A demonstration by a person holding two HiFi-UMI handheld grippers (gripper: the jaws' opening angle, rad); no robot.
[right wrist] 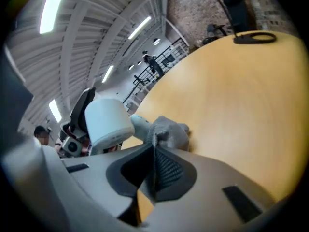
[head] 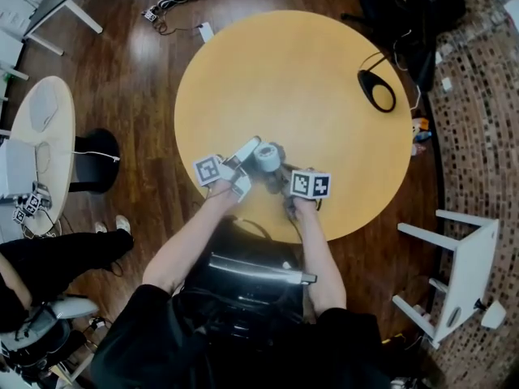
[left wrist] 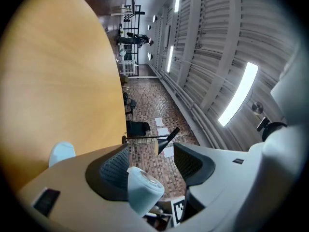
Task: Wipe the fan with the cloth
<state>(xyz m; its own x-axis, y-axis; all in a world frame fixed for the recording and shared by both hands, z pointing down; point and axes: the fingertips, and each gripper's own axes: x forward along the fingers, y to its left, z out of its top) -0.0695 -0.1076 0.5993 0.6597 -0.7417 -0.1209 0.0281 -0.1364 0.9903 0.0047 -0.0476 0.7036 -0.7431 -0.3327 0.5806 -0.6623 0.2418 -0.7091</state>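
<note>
Round yellow desk [head: 308,87] over dark wood floor [head: 138,79]: at its six o'clock edge, left tongs [left wrist: 151,149] appear to grasp the fan [head: 267,156]; just at its three o'clock, right tongs [right wrist: 155,151] clench the grey cloth [right wrist: 170,131]. Wiping well likely means a steady fan and light passes round the head. Fan is pale blue, stubby, white-headed.

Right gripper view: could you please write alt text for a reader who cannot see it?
The right tongs, closed on a grey cloth, hold it against the pale neck of a small fan with a white round head. Behind them lies a yellow table with a black ring-shaped object near its far edge.
</note>
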